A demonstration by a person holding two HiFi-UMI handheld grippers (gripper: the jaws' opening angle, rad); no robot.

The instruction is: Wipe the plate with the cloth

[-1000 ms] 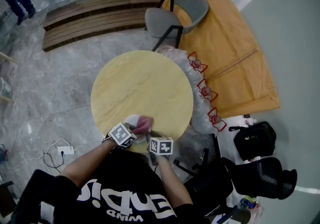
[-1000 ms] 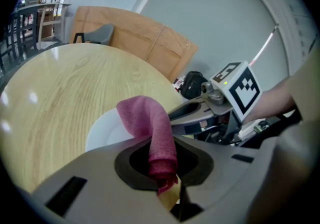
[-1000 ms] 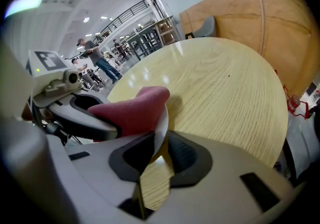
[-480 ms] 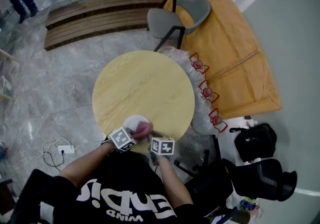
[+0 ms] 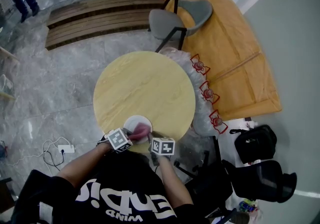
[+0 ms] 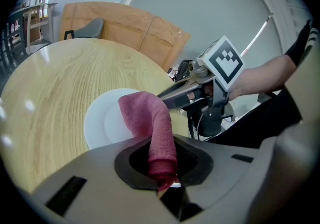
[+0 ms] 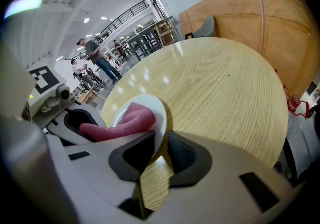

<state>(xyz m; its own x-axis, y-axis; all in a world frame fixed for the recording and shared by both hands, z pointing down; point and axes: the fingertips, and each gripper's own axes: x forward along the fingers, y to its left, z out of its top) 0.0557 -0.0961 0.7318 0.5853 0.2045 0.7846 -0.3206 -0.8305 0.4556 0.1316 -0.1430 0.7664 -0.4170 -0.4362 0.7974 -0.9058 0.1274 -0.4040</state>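
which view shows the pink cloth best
The left gripper view: the cloth fills the middle, running from the left gripper jaws onto the plate. The right gripper view shows part of it on the plate; the head view, a small pink patch.

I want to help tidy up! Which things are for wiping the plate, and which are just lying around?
For the job: plate, cloth, left gripper, right gripper.
Just lying around: grey chair, black bag.

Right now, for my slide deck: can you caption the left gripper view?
Left claw holds a pink cloth on the white plate gripped by the right claw.
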